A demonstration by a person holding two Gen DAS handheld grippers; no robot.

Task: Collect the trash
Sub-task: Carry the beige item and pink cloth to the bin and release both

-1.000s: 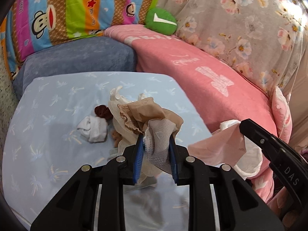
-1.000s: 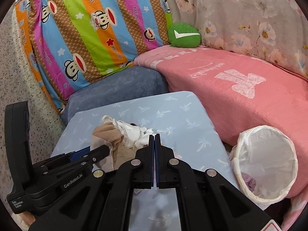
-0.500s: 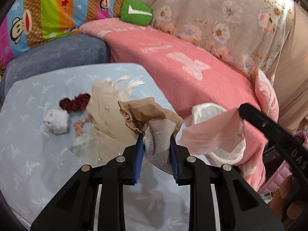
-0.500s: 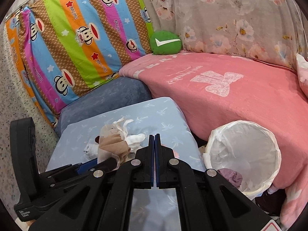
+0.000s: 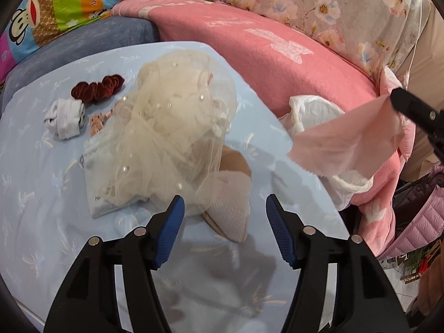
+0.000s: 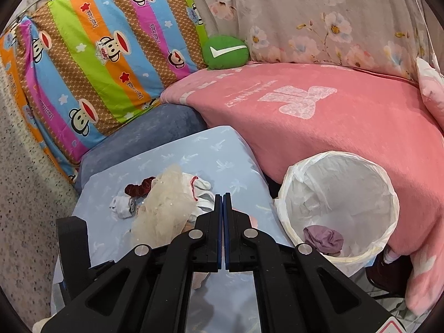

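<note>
My left gripper [image 5: 224, 208] is open and empty just above a beige and grey sock-like cloth [image 5: 231, 211] lying on the light blue cushion [image 5: 41, 199]. A cream tulle bundle [image 5: 172, 127] lies over a clear packet beside it. A dark red scrunchie [image 5: 97, 87] and a rolled white sock [image 5: 65, 116] lie at the far left. My right gripper [image 6: 222, 197] is shut on a pink cloth [image 5: 349, 141], seen hanging from it in the left wrist view. The white-lined bin [image 6: 341, 166] holds a purple cloth [image 6: 323, 240].
A pink blanket [image 6: 319, 127] covers the sofa behind the bin. A striped monkey-print cushion [image 6: 97, 55] and a green round pillow [image 6: 224, 52] stand at the back. A grey-blue cushion [image 6: 149, 136] borders the blue one.
My left gripper has opened and dropped the beige and grey cloth onto the blue cushion. The tulle bundle now lies spread over the pile. The right gripper stays shut on the pink cloth.
</note>
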